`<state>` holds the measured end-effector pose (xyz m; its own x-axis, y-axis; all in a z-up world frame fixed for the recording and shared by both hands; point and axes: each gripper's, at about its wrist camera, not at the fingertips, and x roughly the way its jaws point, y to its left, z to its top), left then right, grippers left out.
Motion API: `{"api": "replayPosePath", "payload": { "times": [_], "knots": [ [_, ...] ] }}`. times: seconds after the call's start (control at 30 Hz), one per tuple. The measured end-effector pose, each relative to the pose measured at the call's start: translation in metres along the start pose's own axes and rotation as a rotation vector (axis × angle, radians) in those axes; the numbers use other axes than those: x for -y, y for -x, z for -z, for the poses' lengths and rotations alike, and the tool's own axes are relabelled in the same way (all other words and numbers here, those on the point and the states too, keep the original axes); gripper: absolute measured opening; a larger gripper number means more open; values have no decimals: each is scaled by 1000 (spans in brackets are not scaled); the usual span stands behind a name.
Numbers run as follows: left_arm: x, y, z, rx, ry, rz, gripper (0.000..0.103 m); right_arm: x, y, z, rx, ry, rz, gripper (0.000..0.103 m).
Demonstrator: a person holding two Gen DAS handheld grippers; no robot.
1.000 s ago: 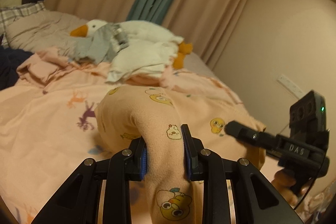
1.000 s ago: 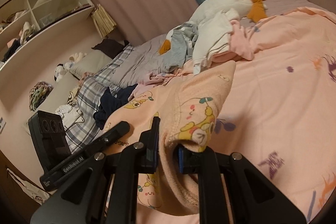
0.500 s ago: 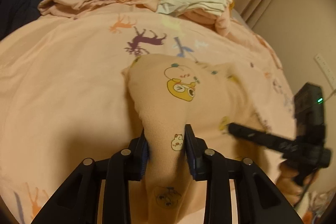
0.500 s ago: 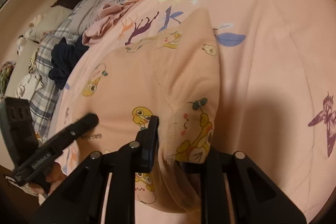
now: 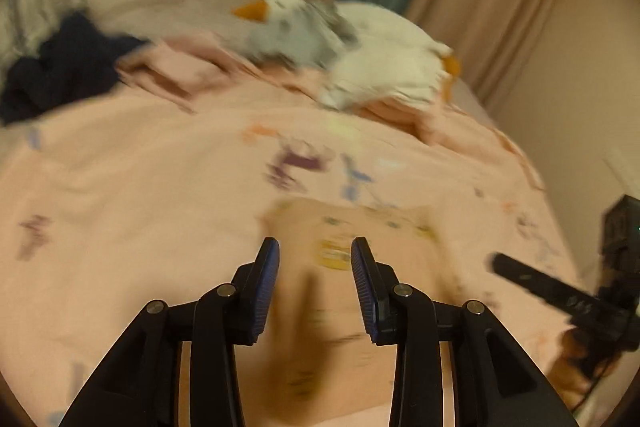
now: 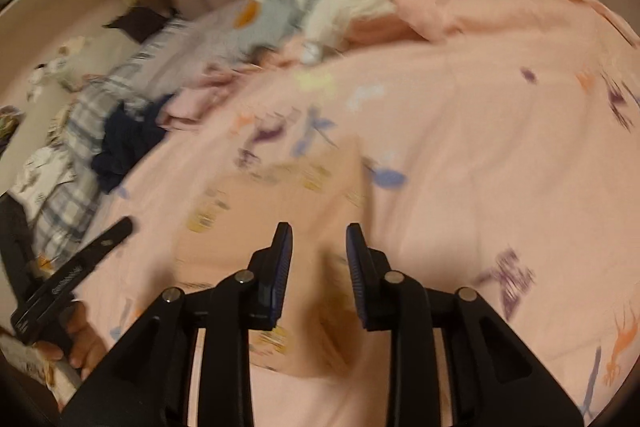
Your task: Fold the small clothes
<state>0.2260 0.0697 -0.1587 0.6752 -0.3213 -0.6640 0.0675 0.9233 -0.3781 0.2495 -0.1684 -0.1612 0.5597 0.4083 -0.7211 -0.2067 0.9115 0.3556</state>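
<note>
Peach garment (image 5: 352,267), printed with small yellow cartoon figures, is being laid flat on the pink bedspread (image 5: 120,187) of the bed, spread crosswise in front of both tools, with its far edge running left to right across the left wrist view and its near part passing under both pairs of jaws. Beyond it, a heap of unfolded clothes (image 5: 380,79) and a plush goose (image 5: 280,7) are being left well apart at the head of the bed. The left gripper (image 5: 315,247) is being held over the garment's left portion, its jaws partly open, having just been opening, with cloth lying below and between them but not pressed by the pads. The right gripper (image 6: 319,231) is being held over the right portion near the edge, its jaws likewise narrowly parted and just opened, nothing being pinched. Both frames are blurred, so finer creases cannot be told. Judged from this, the garment lies directly ahead and below each hand, equally near both, so the next fold is likely to be made along that crosswise axis.
</note>
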Motion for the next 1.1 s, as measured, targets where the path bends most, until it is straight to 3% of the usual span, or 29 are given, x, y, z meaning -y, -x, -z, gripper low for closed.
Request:
{"api": "replayPosePath", "payload": {
  "times": [0.03, 0.13, 0.23, 0.33, 0.43, 0.5, 0.6, 0.8, 1.1],
  "knots": [
    [5, -16, 3, -47, -19, -10, 35, -7, -8, 0, -23, 16, -23, 23],
    [15, -46, 21, -118, -120, -161, 35, -16, -48, 14, -147, 30, -61, 20],
    [10, -61, 43, -171, -207, -240, 35, -15, -89, 42, -272, 52, 12, 14],
    [-13, -53, 48, -182, -115, -195, 48, -17, -83, 57, -229, 125, 11, 14],
    [-36, -51, 43, -242, 66, -91, 49, -14, -77, 61, -271, 107, 12, 14],
    [-40, -44, 50, -250, 122, -49, 49, -13, -72, 67, -268, 105, 9, 15],
    [-30, -32, 64, -261, 60, -68, 49, -18, -68, 75, -263, 135, 29, 15],
    [11, -20, 95, -230, -173, -295, 48, -21, -63, 85, -272, 144, 55, 15],
    [15, -9, 111, -228, -191, -344, 45, -22, -54, 92, -279, 165, 55, 15]
  ]
}}
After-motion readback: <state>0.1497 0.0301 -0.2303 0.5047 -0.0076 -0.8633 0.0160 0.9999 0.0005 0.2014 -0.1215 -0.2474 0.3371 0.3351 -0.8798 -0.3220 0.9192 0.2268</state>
